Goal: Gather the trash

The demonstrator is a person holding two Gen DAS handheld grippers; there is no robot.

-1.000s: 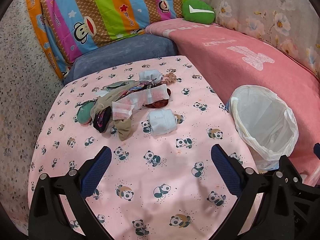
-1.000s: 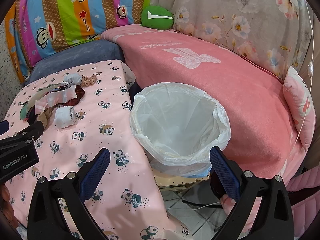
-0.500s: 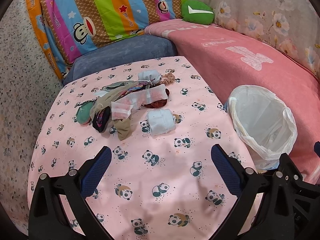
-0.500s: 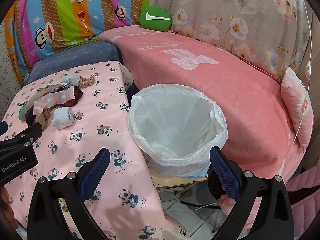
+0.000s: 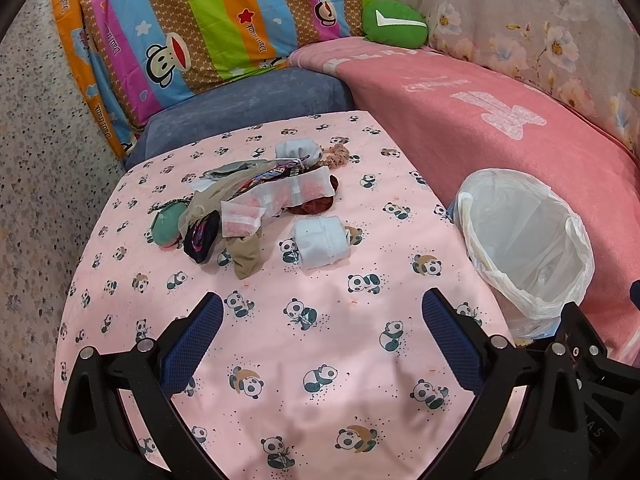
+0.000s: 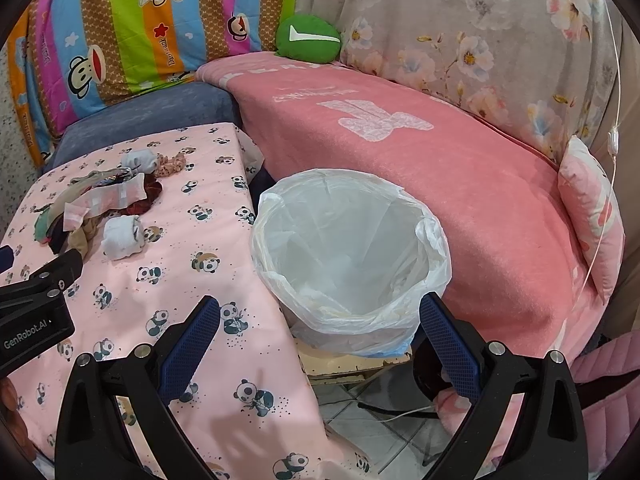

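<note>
Crumpled wrappers and rolled white tissue [image 5: 321, 242] heap on the panda-print table [image 5: 280, 340]; both grippers' fingers spread wide, empty.

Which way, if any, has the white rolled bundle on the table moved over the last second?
No. In the left wrist view the white rolled bundle still lies beside the same brown-backed panda print on the tablecloth.

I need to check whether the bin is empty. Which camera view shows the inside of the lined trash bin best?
The right wrist view: the lined trash bin sits near centre, its mouth open to the camera, so most of the bag's inside shows. The left wrist view catches it at the right edge, seen obliquely and smaller.
</note>
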